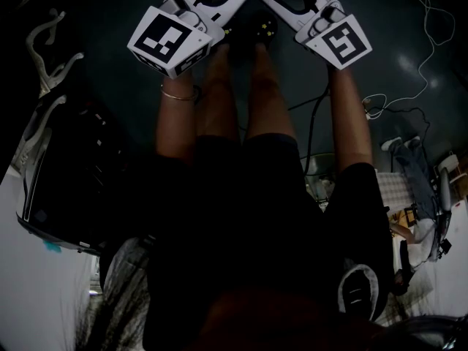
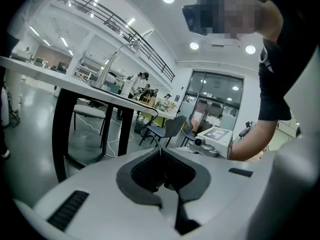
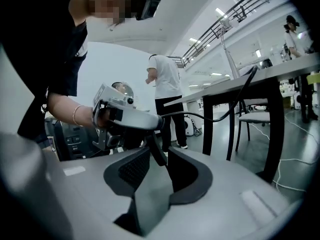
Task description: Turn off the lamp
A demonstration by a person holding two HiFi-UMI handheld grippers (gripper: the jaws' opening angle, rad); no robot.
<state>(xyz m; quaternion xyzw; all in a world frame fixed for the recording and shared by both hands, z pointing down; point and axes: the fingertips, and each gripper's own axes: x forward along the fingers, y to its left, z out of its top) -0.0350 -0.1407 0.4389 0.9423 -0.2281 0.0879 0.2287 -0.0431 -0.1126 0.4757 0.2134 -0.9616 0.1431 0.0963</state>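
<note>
1. Left gripper [image 2: 164, 181]: the jaws are pinched almost fully together. In its own view they're clamped on a thin black cable [image 2: 159, 144] that comes up out of the pads. There's only a dark little lump right at the pinch, and I can't tell if that's a switch or just more cable.
2. Right gripper [image 3: 159, 166]: the jaws are partway apart. The same cable runs down between them, leaning on the plain pad [image 3: 182, 171], with a clear gap to the ribbed pad [image 3: 132, 169] opposite. So it's inside the jaws but not squeezed, as far as I can see.
3. The two grippers sit nose to nose, tips just about meeting. The right gripper view shows the left one just beyond its own jaws, held in a hand [image 3: 102, 116] with a bracelet [image 3: 76, 115] on the wrist.
4. From the left gripper's nose the cable loops out roughly level, then climbs to the edge of the black-legged table [image 3: 240, 86].
5. The lamp [image 2: 111, 61] is, I'm pretty sure, the slim bent arm standing on top of that table. It's well apart from both sets of jaws, higher up and further back. Neither gripper touches it, only the cable.
6. The head view is super dark. The two marker cubes [image 1: 170, 41] [image 1: 338, 42] sit near the top, with the grippers angled toward each other over the person's bare legs [image 1: 241, 101].
</note>
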